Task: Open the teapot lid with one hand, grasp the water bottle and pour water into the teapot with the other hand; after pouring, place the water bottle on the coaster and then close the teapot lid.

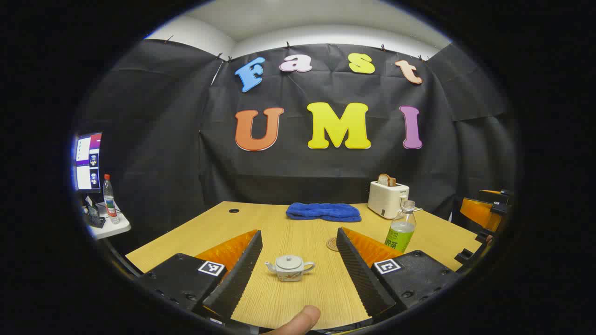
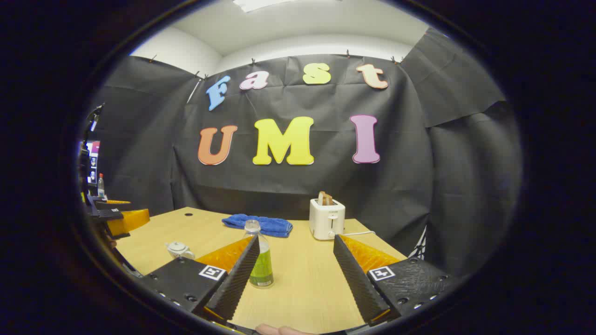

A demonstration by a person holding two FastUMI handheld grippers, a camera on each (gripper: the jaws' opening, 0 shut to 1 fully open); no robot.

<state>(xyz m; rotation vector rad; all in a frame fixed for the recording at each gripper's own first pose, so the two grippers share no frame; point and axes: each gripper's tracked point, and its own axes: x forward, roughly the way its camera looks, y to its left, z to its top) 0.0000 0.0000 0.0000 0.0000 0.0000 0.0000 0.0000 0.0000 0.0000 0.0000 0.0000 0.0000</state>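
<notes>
the teapot (image 1: 289,268), lid on, is seen on the table (image 1: 298,298) between the wide-spread fingers of the left gripper (image 1: 298,260). the coaster (image 1: 332,244) at 1 o'clock is half hidden by a finger. the water bottle (image 2: 260,260), partly covered, is framed by the gaping right gripper (image 2: 294,260).

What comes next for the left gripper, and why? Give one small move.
Probably ease the left gripper forward and down toward the teapot. Its fingers are spread wide with the pot between them but farther off, and the lid is still on, so nothing can be poured from the water bottle yet.
</notes>
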